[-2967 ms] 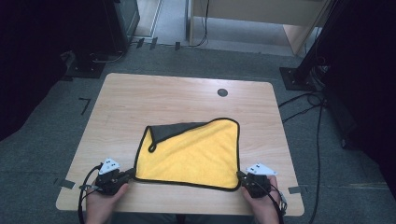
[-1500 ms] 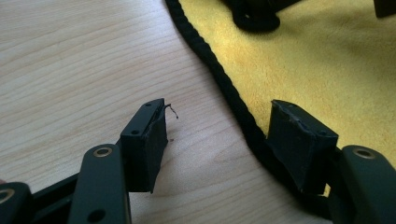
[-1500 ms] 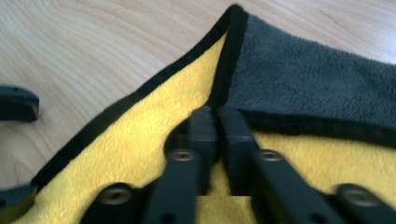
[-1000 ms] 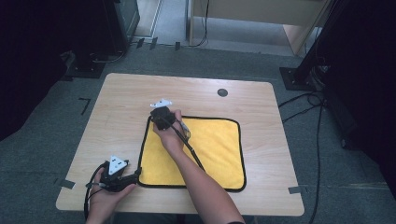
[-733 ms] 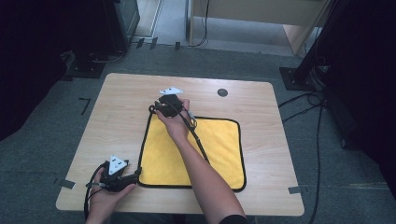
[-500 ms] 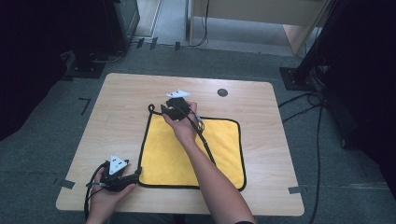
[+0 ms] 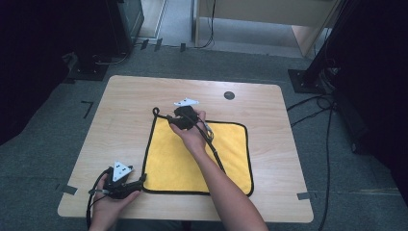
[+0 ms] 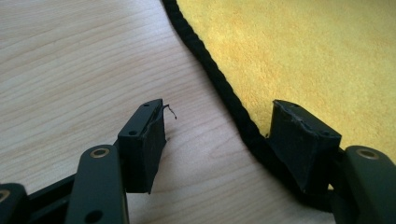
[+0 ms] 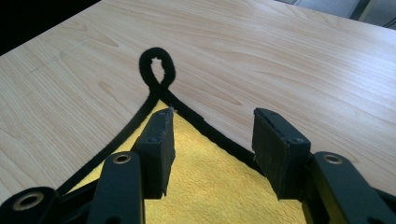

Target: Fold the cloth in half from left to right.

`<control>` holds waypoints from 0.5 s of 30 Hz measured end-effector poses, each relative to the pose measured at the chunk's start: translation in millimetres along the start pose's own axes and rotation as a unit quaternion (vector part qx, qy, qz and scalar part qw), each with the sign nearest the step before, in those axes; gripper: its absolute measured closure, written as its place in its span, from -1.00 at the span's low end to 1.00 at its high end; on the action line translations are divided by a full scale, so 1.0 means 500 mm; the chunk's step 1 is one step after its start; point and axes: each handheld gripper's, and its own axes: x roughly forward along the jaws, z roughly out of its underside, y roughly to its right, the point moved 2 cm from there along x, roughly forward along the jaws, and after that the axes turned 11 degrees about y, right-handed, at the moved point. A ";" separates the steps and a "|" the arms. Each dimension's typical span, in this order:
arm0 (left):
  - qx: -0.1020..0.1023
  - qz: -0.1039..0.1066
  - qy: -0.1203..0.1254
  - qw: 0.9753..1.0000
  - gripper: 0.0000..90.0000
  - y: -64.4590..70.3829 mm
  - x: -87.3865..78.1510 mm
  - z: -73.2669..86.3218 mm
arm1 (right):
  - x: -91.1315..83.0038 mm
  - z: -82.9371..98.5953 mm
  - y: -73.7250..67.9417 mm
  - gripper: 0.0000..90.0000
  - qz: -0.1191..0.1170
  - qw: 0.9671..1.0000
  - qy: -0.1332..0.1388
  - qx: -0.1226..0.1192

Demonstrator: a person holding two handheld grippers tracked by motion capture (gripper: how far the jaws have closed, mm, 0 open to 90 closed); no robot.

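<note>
Cloth (image 7: 192,154) of yellow terry, fuzzy and nubbly, lies spread flat on the pale wood-grain desk (image 7: 269,110), roughly square and edged all round with a thick black corded hem. At its far left corner the hem runs out into a small black loop (image 9: 157,70) that lies flat on the wood. The right gripper (image 9: 212,140) sits over that corner with its jaws apart and nothing between them; one blocky black pad rests above the yellow pile just inside the hem, the other above bare wood past the edge. In the high view the right gripper (image 7: 184,117) is held at the cloth's far left corner, its white three-cornered plate on top and its cable trailing back across the cloth. The left gripper (image 8: 219,149) waits at the near left corner, jaws likewise apart, straddling the corded hem without clamping it. A small dark round disc (image 7: 229,95) is set in the desk beyond the cloth.
</note>
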 end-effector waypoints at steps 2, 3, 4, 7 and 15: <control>0.003 0.000 -0.003 1.000 -0.20 0.001 -0.001 -0.001 | 0.009 -0.003 -0.006 0.11 -0.006 1.000 -0.002 -0.002; 0.000 -0.001 -0.003 1.000 -0.20 0.001 -0.001 -0.001 | 0.012 -0.004 -0.007 0.11 -0.005 1.000 -0.003 -0.002; 0.000 -0.001 -0.003 1.000 -0.20 0.000 0.000 -0.001 | 0.022 -0.007 -0.011 0.11 -0.006 1.000 -0.007 -0.004; -0.003 -0.003 -0.002 1.000 -0.16 0.001 -0.004 -0.001 | 0.035 -0.018 -0.019 0.12 -0.018 1.000 0.000 0.004; -0.016 0.001 0.003 1.000 -0.04 -0.002 -0.021 -0.002 | 0.072 -0.034 -0.045 0.14 -0.025 1.000 -0.013 -0.002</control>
